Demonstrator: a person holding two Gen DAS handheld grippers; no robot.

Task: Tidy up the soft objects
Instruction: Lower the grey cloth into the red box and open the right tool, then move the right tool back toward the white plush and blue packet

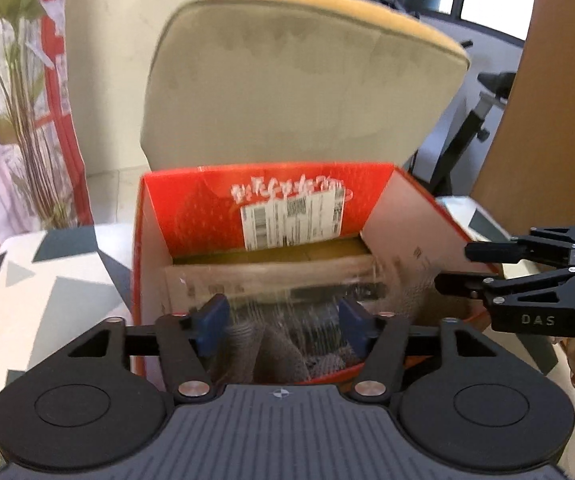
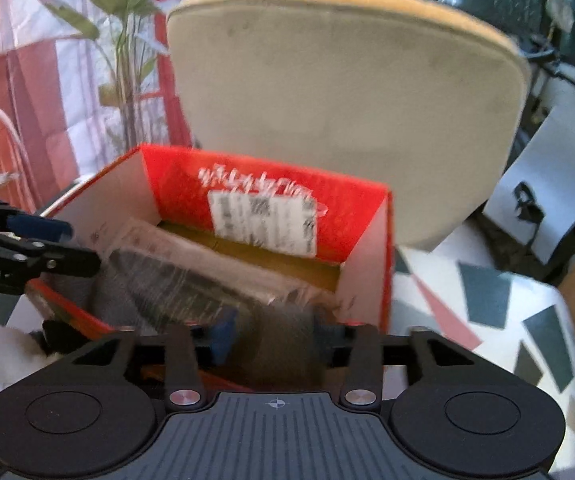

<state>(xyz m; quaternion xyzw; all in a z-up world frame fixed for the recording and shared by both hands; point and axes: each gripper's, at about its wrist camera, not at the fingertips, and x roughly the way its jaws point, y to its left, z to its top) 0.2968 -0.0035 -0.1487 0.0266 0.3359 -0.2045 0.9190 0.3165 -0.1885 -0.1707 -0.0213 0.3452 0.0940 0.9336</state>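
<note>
One red cardboard box (image 1: 191, 216) stood open on the patterned tabletop (image 1: 47, 280), in front of a beige upholstered chair back (image 1: 287, 92), and it held the only soft goods in view. Inside it lay a flat clear-wrapped packet (image 1: 279, 280) towards the far wall, and a grey knitted cloth (image 1: 287, 344) bunched at the near end. By the look of it, that item was at the point of being dropped in; nothing else soft showed on the table, so how much remained could not be told.

Both grippers hung over the near rim. On the left gripper (image 1: 283, 320) the jaws stood wide apart, its blue pads (image 1: 211, 320) clear of the cloth lying between and below them. On the right gripper (image 2: 275, 336) the jaws stood partly open with grey cloth between them; blur hid whether the pads pressed on it. A white shipping label (image 1: 293, 218) was stuck on the box's far inner wall.
</note>
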